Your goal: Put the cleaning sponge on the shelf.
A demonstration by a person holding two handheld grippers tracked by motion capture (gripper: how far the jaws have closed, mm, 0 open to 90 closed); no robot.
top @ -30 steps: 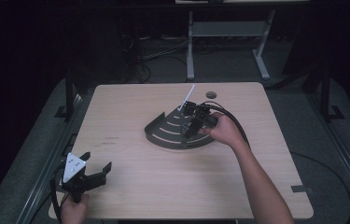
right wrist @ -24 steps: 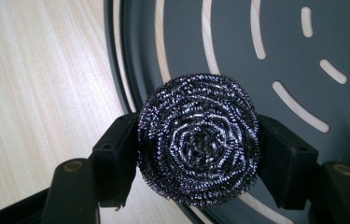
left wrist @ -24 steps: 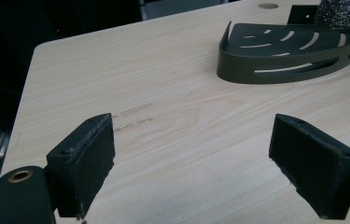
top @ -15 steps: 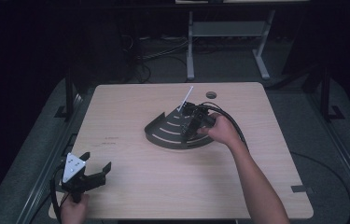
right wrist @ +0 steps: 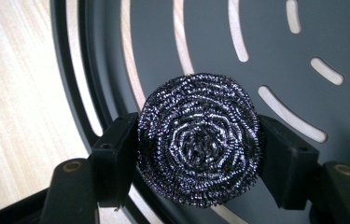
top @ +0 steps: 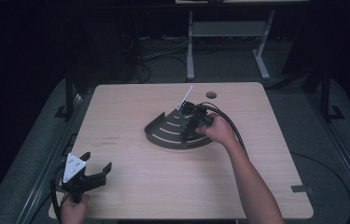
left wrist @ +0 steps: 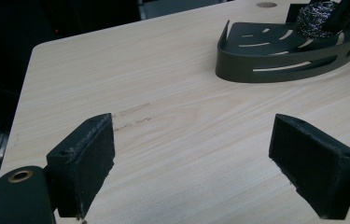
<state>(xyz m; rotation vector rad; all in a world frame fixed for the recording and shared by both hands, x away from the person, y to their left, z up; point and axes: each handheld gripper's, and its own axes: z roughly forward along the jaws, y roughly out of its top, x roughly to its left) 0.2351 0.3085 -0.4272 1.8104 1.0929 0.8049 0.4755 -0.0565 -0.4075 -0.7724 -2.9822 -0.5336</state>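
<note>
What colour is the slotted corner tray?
Dark grey tray, clearest in the left gripper view.

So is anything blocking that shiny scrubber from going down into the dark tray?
Nothing visible. The right gripper clamps the scrubber over the tray, and the slotted floor beneath looks bare. The left gripper rests far off, open, at the table's near corner.

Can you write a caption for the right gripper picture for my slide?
The right gripper squeezes a shiny steel wool scrubber over a dark slotted tray.
</note>
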